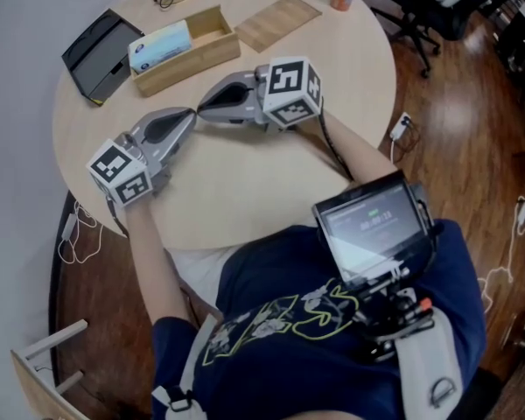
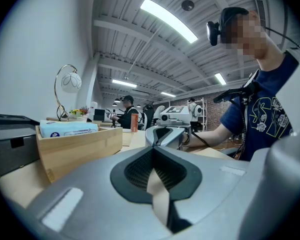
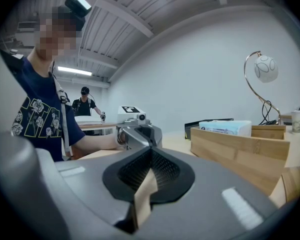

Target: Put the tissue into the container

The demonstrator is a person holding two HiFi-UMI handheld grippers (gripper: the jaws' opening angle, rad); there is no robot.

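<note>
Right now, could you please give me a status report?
Left gripper, right gripper: shut, empty, tips facing. Tissue pack already inside wooden container. Nothing in the way.

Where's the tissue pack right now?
In the head view, the tissue pack lies in the left end of the wooden box, at the far left of the table, right beside the black tray.

Left gripper (image 1: 190,113) closed and empty, right gripper (image 1: 202,108) the same, tips facing, almost touching, both near level
</note>
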